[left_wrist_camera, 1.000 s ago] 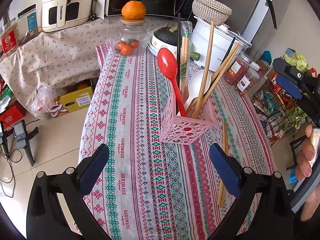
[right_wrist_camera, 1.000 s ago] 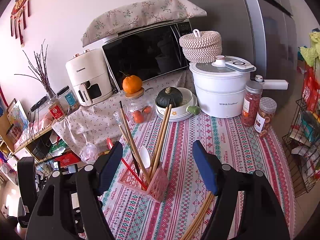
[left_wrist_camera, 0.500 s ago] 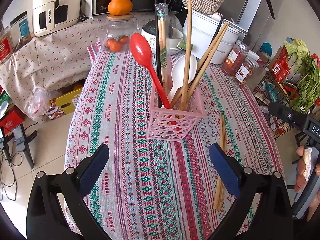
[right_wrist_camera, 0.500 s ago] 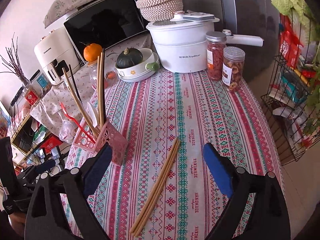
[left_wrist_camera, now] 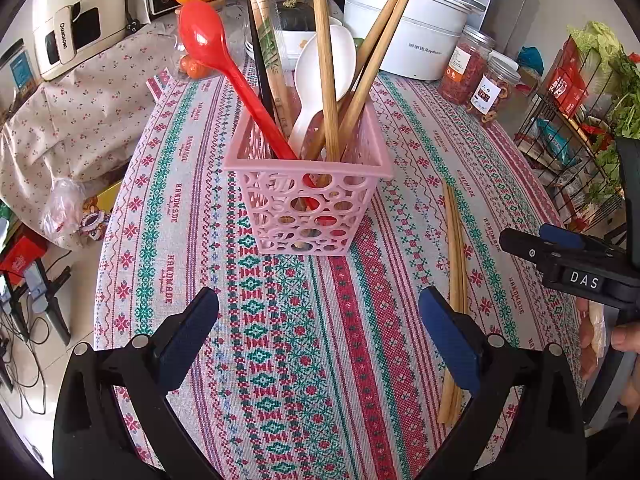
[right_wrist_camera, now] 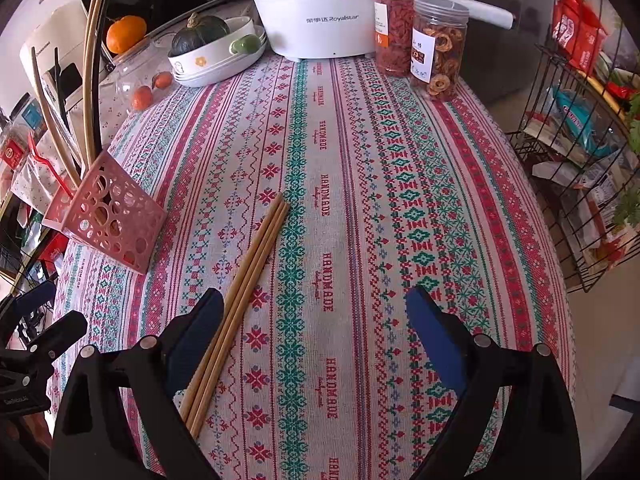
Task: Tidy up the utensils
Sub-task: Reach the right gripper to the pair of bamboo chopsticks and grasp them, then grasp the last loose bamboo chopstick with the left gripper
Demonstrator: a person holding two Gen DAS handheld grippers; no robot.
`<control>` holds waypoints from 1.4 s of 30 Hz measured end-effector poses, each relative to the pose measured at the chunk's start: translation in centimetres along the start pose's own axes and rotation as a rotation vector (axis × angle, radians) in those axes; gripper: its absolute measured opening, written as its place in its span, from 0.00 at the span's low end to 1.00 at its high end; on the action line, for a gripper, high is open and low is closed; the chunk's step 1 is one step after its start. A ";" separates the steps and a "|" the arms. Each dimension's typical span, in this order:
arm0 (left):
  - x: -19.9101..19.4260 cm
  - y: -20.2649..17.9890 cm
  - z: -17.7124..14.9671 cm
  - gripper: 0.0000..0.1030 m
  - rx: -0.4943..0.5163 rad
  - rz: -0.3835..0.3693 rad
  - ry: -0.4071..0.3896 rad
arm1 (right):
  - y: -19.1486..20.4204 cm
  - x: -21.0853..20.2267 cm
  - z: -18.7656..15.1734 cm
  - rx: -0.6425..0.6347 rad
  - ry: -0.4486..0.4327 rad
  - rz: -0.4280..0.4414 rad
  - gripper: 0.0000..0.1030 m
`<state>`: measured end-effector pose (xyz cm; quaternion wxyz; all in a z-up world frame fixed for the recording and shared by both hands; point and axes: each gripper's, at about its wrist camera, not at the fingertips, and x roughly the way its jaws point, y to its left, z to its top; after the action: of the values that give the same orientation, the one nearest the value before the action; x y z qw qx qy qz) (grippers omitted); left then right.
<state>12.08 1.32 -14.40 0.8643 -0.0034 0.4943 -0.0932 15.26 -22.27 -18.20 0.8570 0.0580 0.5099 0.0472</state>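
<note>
The loose chopsticks (right_wrist_camera: 244,284) lie flat on the patterned surface (right_wrist_camera: 360,184), right of the pink basket (left_wrist_camera: 308,196) holding 2 spoons and more chopsticks. The right gripper (right_wrist_camera: 316,324) hangs over them, fingers wide apart, empty. The left gripper (left_wrist_camera: 320,328) also stands open, empty.

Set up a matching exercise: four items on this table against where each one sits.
Items:
1. red spoon
2. loose chopsticks
3. green squash
4. orange

Places:
A. in a white bowl
B. flat on the tablecloth
C. standing in the pink basket
D. on top of a glass jar

Pairs: 1-C, 2-B, 3-A, 4-D
</note>
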 end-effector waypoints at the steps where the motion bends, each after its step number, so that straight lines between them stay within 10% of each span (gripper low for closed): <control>1: 0.0 0.0 0.0 0.93 0.002 0.004 0.003 | 0.1 0.4 0.0 -0.004 0.000 0.004 0.88; 15: -0.2 0.4 -0.1 0.93 0.009 -0.027 0.019 | 2.7 3.7 0.6 -0.057 0.062 0.080 0.24; 31: -0.7 0.7 -0.3 0.93 0.004 -0.052 0.022 | 5.6 4.9 0.9 -0.125 0.104 -0.002 0.14; 42: -3.0 -4.0 -1.3 0.93 0.147 -0.102 -0.028 | 1.4 0.3 1.2 -0.014 0.079 0.104 0.09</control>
<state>8.81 -1.98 -12.08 0.8631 0.0334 0.4733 -0.1730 16.39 -20.88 -17.64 0.8330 0.0764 0.5393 0.0974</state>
